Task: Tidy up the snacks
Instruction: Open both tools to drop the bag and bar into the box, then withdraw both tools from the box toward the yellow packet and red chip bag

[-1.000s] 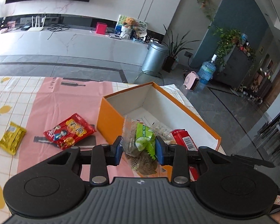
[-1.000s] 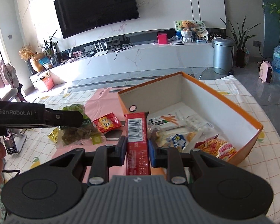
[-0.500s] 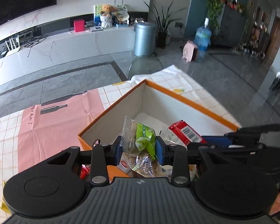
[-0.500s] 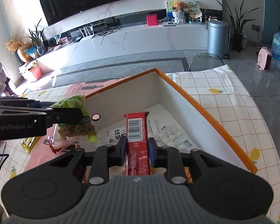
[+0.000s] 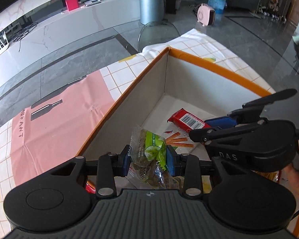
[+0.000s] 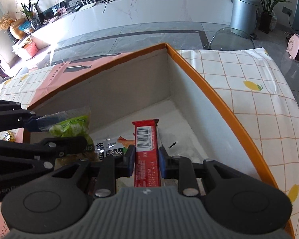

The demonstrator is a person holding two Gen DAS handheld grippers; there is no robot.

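1. My left gripper [image 5: 147, 160]: clenched on a clear packet with a green label [image 5: 149, 155], the blue pads pressing its two sides. Held over the near end of the open box, above snacks already lying inside.
2. Clear packet with a green label: brownish pieces show through the film; the crimped top edge stands up between the pads. From the right wrist view it appears at the left [image 6: 69, 127], over the box's left wall.
3. My right gripper [image 6: 146, 159]: clenched on a red bar wrapper [image 6: 146, 149], barcode side up, its long axis pointing forward along the fingers. Held inside the box outline, above the white floor.
4. Red bar wrapper, from the left wrist view [image 5: 187, 120]: sticks out leftward from the right gripper's blue pads, just beside my own packet but apart from it.
5. Orange box [image 5: 219, 67]: orange rim and outer walls, white inside, open top, resting on the tablecloth.
6. Contents on the box floor: a white packet with orange sticks printed on it [image 5: 177, 139], partly hidden by both grippers; other wrappers are too covered to name.
7. Tablecloth [image 6: 249, 103]: white with orange grid and lemon print; a pink panel with a bottle silhouette [image 5: 55, 119] lies left of the box.
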